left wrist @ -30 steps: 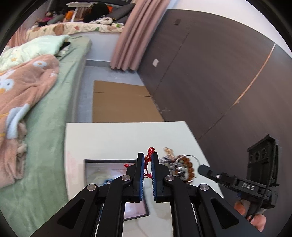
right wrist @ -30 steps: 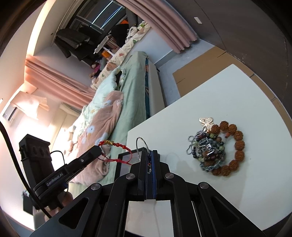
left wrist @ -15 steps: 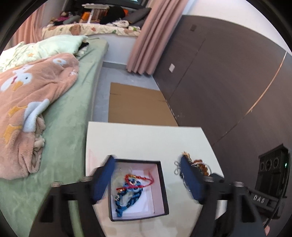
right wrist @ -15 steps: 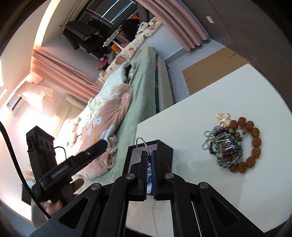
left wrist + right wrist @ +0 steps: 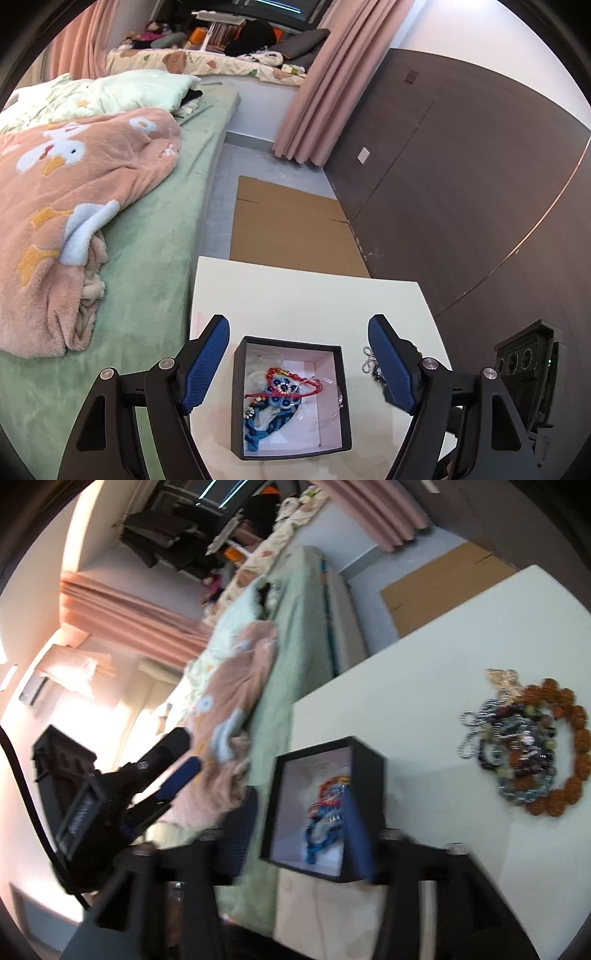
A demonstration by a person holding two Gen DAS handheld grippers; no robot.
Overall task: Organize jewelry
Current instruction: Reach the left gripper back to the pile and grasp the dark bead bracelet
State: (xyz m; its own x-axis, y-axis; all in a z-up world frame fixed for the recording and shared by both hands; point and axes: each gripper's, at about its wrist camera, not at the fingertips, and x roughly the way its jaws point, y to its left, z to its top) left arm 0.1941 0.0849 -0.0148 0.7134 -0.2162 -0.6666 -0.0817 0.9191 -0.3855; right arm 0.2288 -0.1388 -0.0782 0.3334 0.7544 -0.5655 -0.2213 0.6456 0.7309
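A black box (image 5: 236, 398) with a pale lining stands on the white table (image 5: 306, 299). In it lie a red cord bracelet (image 5: 291, 380), a blue braided piece (image 5: 266, 424) and a thin silver ring hoop (image 5: 328, 398). My left gripper (image 5: 299, 369) is open and empty above the box, one finger on each side. My right gripper (image 5: 299, 838) is open and empty over the same box (image 5: 365, 775), blurred by motion. A pile of bracelets (image 5: 532, 746) with brown beads and silver chains lies to the right; its edge shows in the left wrist view (image 5: 369, 363).
A bed with a green sheet (image 5: 147, 229) and a pink blanket (image 5: 66, 206) borders the table on the left. Flat cardboard (image 5: 291, 229) lies on the floor beyond the table. A dark wood wall (image 5: 461, 192) runs along the right.
My left gripper opened and let the red bracelet fall into the box. My right gripper opened too and the silver hoop now lies in the box. Both views rose.
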